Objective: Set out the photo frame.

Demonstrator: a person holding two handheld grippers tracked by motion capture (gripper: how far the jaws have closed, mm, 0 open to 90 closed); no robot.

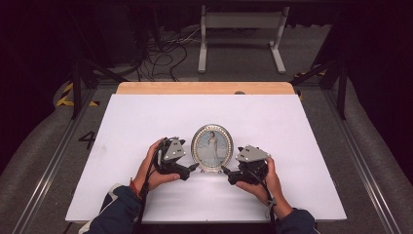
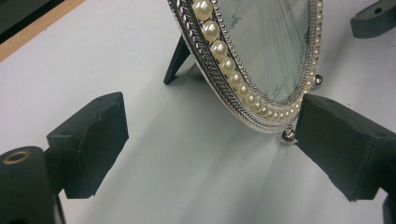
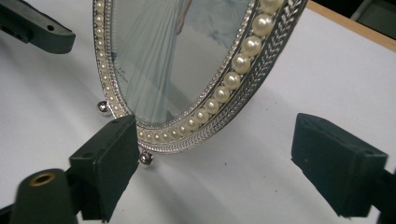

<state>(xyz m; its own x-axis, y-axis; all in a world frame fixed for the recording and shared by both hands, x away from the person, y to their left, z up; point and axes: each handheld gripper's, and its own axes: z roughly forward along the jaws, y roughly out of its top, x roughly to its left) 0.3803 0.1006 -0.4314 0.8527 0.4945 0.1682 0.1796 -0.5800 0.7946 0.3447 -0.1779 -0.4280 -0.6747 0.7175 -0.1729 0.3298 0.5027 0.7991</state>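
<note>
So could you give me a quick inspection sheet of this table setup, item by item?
Surface: white board over a wooden tabletop.
Job's things: oval pearl-rimmed picture frame standing upright on its back prop.
Clutter: nothing seen.
Grippers: left gripper and right gripper flank the frame's base, jaws open, not clamping.
Cables: one trails from each gripper; loose black cables on the floor.
Surroundings: dark room, white stand, metal rails.

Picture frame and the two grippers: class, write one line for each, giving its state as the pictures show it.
Picture frame: upright on the white table, propped on its rear strut, ball feet down.
Left gripper: open, jaws at the frame's lower edge, not clamping it.
Right gripper: open, jaws astride the frame's lower edge, not clamping it.
</note>
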